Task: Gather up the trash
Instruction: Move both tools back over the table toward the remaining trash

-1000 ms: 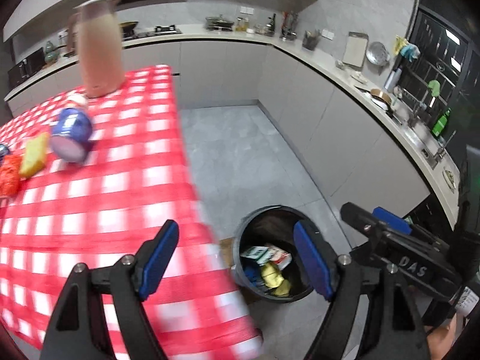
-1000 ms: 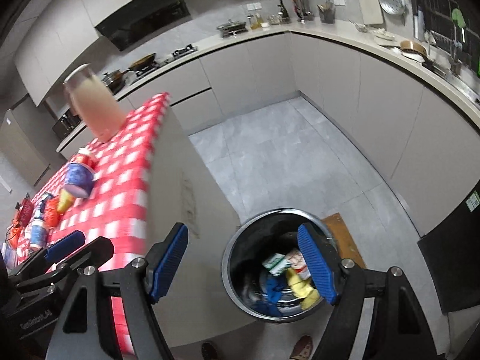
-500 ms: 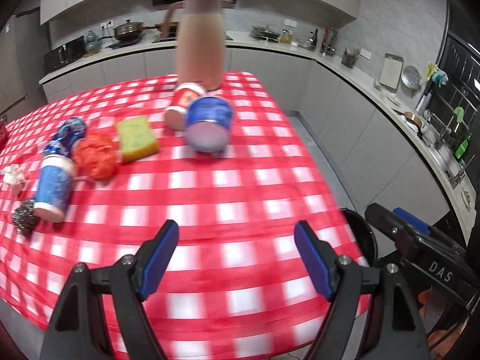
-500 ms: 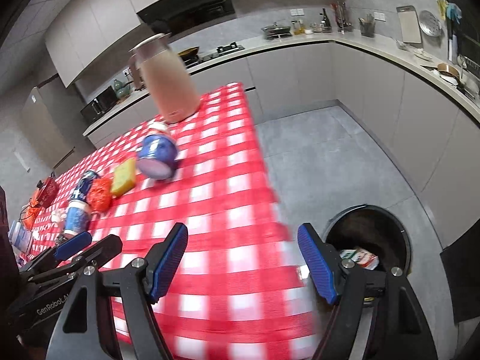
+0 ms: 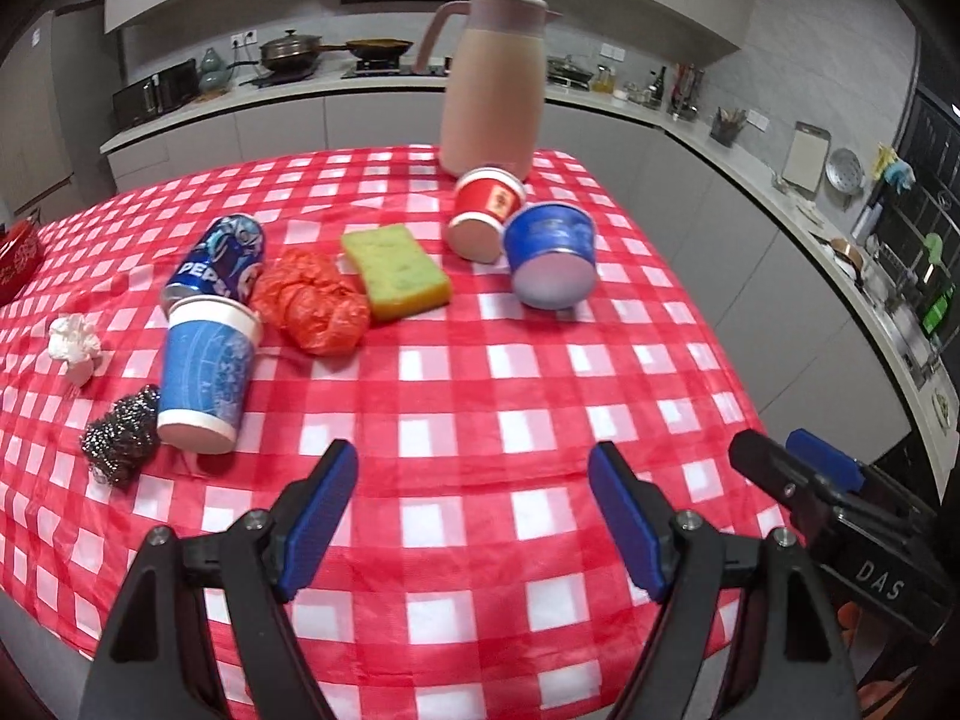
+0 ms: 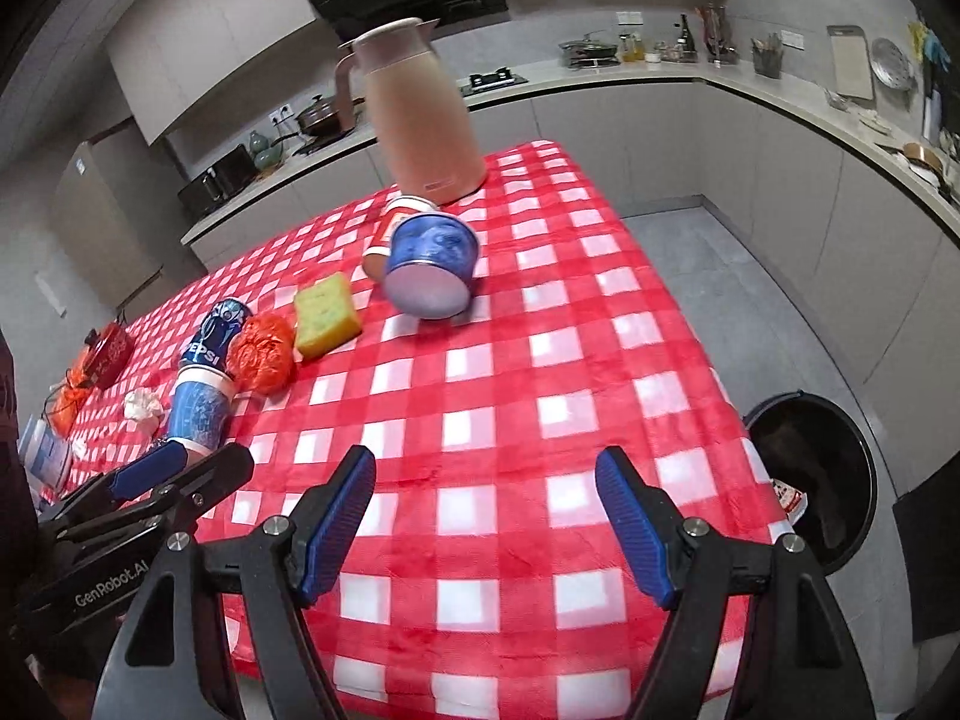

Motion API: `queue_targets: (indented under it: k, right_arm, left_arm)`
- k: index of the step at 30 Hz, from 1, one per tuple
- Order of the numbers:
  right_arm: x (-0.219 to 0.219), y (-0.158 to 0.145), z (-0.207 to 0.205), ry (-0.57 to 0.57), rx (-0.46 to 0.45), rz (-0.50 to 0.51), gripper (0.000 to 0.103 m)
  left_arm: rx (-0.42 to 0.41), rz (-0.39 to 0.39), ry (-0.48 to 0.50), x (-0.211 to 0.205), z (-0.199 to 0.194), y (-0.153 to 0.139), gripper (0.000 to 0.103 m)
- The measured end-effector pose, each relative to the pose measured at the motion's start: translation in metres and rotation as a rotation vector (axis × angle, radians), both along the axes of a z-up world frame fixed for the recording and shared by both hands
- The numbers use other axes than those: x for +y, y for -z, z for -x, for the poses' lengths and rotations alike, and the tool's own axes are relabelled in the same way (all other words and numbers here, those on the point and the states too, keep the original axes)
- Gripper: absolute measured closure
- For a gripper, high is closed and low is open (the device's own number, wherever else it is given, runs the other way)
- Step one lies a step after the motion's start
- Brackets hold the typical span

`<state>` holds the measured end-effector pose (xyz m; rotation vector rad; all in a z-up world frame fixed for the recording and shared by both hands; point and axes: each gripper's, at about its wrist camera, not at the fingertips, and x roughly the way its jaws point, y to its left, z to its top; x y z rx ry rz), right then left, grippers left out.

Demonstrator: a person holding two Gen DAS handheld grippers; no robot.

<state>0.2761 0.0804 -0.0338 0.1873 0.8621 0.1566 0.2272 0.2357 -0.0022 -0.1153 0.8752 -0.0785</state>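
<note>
Your left wrist camera looks down along its tool (image 5: pixel 471 516) from the near edge of the table (image 5: pixel 480 396), facing the pink jug (image 5: pixel 493 81) and the kitchen wall beyond. Your right wrist camera sits just beside it, angled the same way over its own tool (image 6: pixel 485 519), taking in the bin (image 6: pixel 831 480) on the floor. Both views share the checked cloth and the litter on it.

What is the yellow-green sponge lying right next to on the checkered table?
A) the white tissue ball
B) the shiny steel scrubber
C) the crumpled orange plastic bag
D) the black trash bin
C: the yellow-green rectangular sponge lies right beside the crumpled orange plastic bag; the other things are farther away.
</note>
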Motion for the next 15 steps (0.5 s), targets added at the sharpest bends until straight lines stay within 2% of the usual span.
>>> queue_targets:
  k: [4,7,15]
  right_arm:
    - [0.011,-0.001,-0.013,-0.049,-0.019,0.010,0.025]
    - [0.021,0.002,-0.024,-0.086,-0.018,-0.019,0.025]
    - [0.053,0.003,-0.041,-0.159,-0.018,-0.035,0.025]
  left_arm:
    - [0.007,-0.003,-0.059,0.015,-0.004,0.001,0.023]
    - [0.007,-0.043,-0.083,0.022,-0.007,0.002,0.023]
    - [0.018,-0.041,-0.135,0.049,-0.011,0.006,0.023]
